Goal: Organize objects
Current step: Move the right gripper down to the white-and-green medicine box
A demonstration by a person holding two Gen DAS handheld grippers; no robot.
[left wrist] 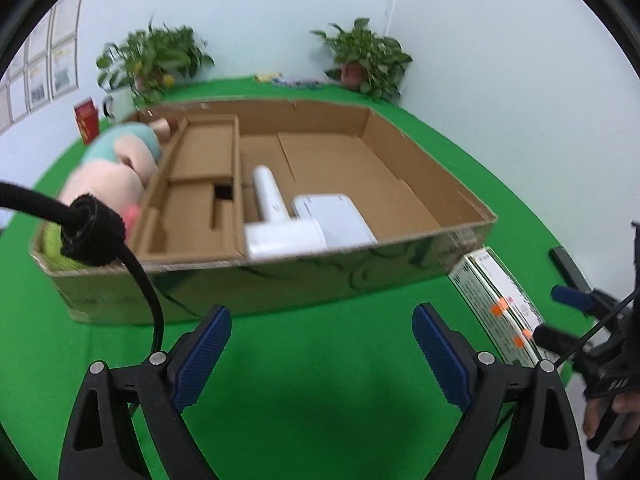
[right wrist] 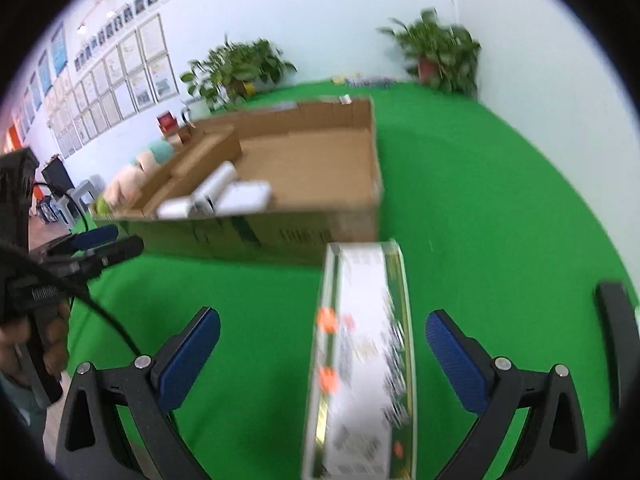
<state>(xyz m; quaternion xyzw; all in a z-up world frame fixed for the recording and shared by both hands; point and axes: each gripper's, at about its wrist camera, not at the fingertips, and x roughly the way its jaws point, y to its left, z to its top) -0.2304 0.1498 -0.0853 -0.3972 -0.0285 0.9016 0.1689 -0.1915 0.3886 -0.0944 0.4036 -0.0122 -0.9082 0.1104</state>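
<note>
A shallow cardboard box [left wrist: 432, 188] lies on the green table. In it are a white hair dryer [left wrist: 276, 220], a white flat case [left wrist: 340, 216] and a pink and teal plush toy [left wrist: 116, 168] at its left end. My left gripper [left wrist: 322, 344] is open and empty over the cloth in front of the box. A long white and green printed carton [right wrist: 360, 352] lies on the cloth between the open fingers of my right gripper [right wrist: 324, 354], apart from both pads. The carton also shows in the left wrist view [left wrist: 496, 300], right of the box.
Two potted plants [left wrist: 156, 60] [left wrist: 368, 60] stand at the table's back edge by the wall. A red box [left wrist: 86, 120] and a white mug [left wrist: 118, 104] stand at the back left. My left gripper shows at the left of the right wrist view [right wrist: 96, 244].
</note>
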